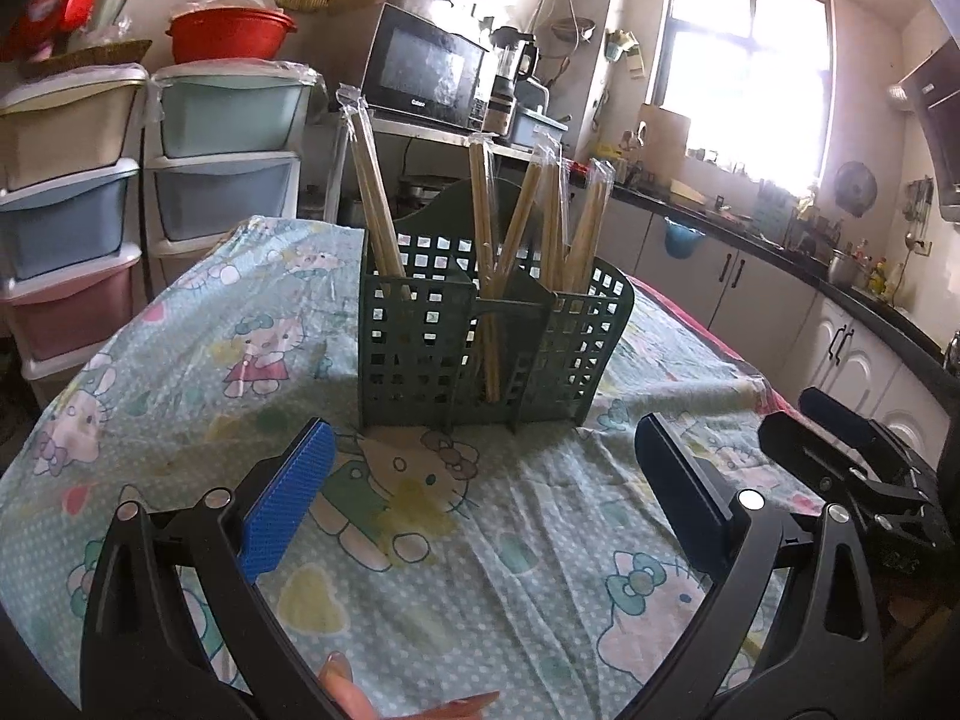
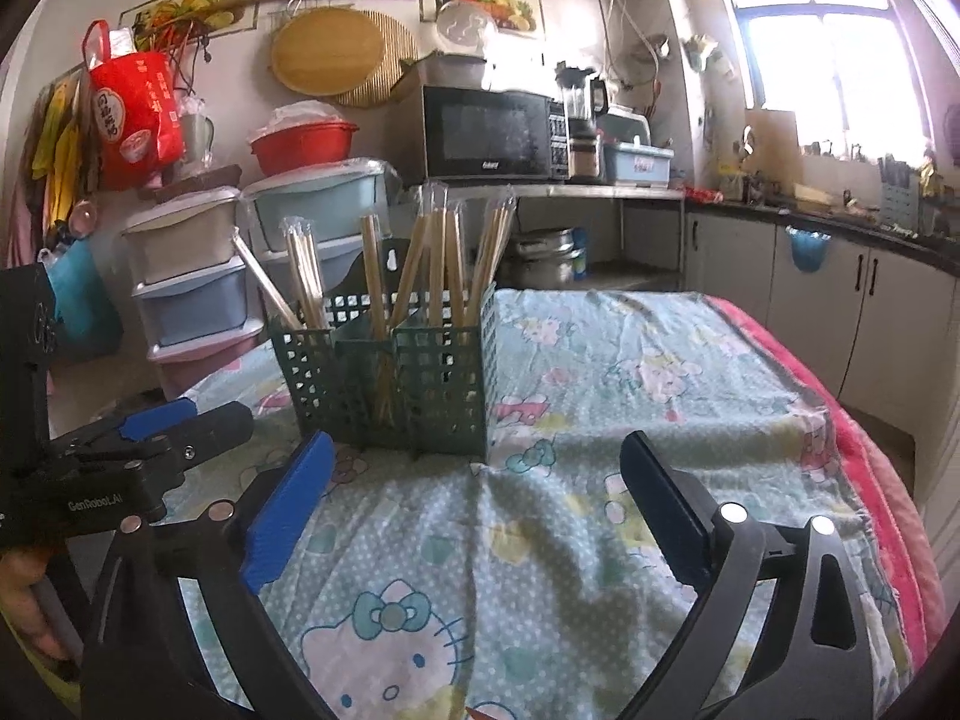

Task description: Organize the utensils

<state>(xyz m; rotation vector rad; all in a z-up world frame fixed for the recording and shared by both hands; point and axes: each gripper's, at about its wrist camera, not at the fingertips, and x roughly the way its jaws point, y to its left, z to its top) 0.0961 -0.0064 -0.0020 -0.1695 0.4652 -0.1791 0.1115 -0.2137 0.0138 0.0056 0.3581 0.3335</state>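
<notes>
A dark green lattice utensil holder (image 1: 420, 354) stands on the table with several plastic-wrapped pairs of wooden chopsticks (image 1: 375, 192) upright in its compartments. It also shows in the right wrist view (image 2: 438, 378), with the chopsticks (image 2: 441, 264) fanned out above it. My left gripper (image 1: 480, 468) is open and empty, just in front of the holder. My right gripper (image 2: 474, 492) is open and empty, in front of the holder and a little to its right. The right gripper shows at the right edge of the left wrist view (image 1: 840, 456); the left gripper shows at the left of the right wrist view (image 2: 156, 438).
The table wears a pale blue cartoon-cat cloth (image 1: 180, 372) with a red blanket edge (image 2: 864, 438) on the right. Stacked plastic drawers (image 1: 72, 210) stand beyond the table's left. A microwave (image 1: 426, 72) sits on a shelf behind. Kitchen cabinets (image 2: 840, 300) run along the right.
</notes>
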